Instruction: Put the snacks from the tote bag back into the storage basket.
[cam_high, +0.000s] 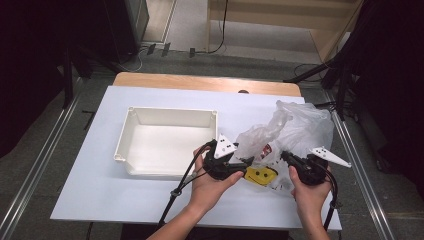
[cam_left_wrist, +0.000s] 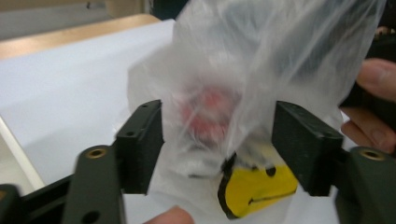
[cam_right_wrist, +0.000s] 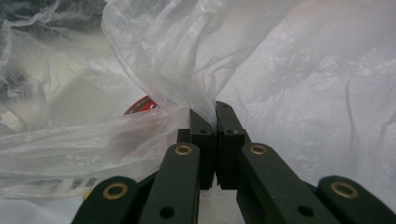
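**Bag held at one edge, contents to be reached**

On the bench (cam_high: 85, 185), beside the white tray (cam_high: 131, 165), the clear plastic bag (cam_high: 300, 125) is found lying. Its film is pinched by the right hand-held gripper (cam_right_wrist: 215, 119), pressed together. The left hand-held gripper (cam_left_wrist: 218, 140) is spread around the yellow item (cam_left_wrist: 257, 189). The film should be kept taut, so that only the item is caught.

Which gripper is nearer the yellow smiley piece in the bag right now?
Left. The left gripper stands open right over the yellow smiley piece inside the plastic bag. The right gripper is shut on a fold of the bag's film, off to the piece's far side.
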